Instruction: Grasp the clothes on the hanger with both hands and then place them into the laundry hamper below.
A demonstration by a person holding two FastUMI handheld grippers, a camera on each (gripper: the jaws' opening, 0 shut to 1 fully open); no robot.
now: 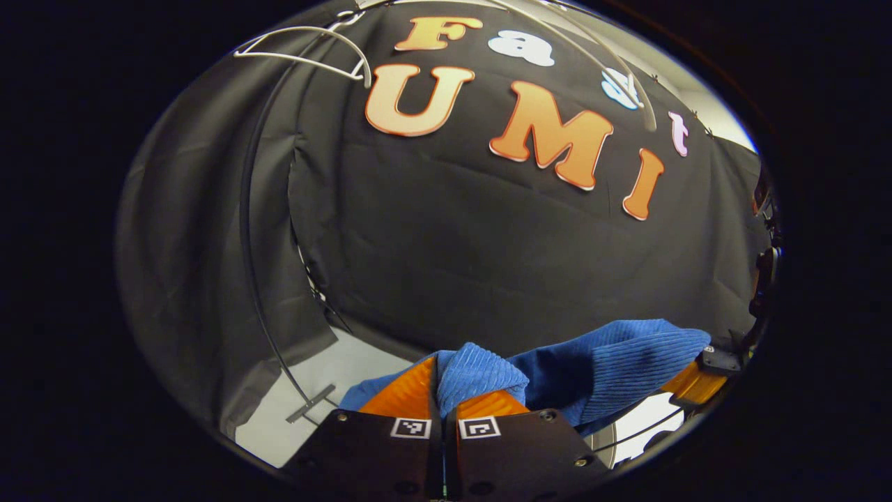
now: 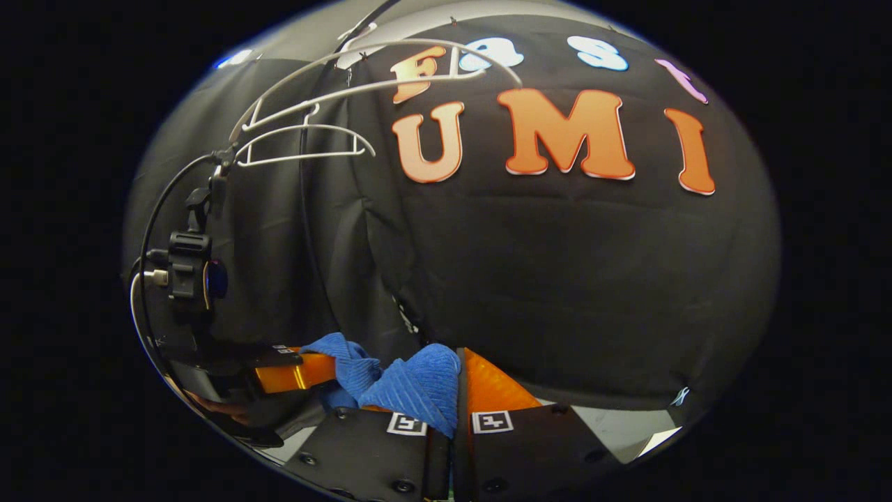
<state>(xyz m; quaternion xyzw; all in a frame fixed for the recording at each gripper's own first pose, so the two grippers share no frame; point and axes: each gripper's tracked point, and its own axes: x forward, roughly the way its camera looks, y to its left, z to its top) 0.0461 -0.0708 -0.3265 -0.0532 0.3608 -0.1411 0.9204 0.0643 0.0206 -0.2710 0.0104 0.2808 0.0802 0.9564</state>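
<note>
At six o'clock in the left gripper view, the left claw (image 1: pixel 446 404) is pinching a bunched fold of the blue ribbed garment (image 1: pixel 613 355), cloth bulging up between its two fingers; the garment stretches off toward four o'clock, where the other claw shows at the edge gripping its far end. At six o'clock in the right gripper view, the right claw (image 2: pixel 456 390) likewise has its fingers pressed on a fold of the same garment (image 2: pixel 418 387), which runs toward eight o'clock to the left claw seen farther off. Up at eleven o'clock in both views hang the white hangers (image 1: pixel 306 49), bare and well apart from the cloth, so the garment looks already off its hanger and held taut-ish between both claws. I judge the grasping step done and the carrying step in hand. Next the two claws should go down together, keeping their pinch, until the cloth sits over the laundry hamper, then spread to drop it; where the hamper lies I cannot tell from these views. Both claws point roughly level at the black booth wall (image 2: pixel 592 279), side by side, near each other
</note>
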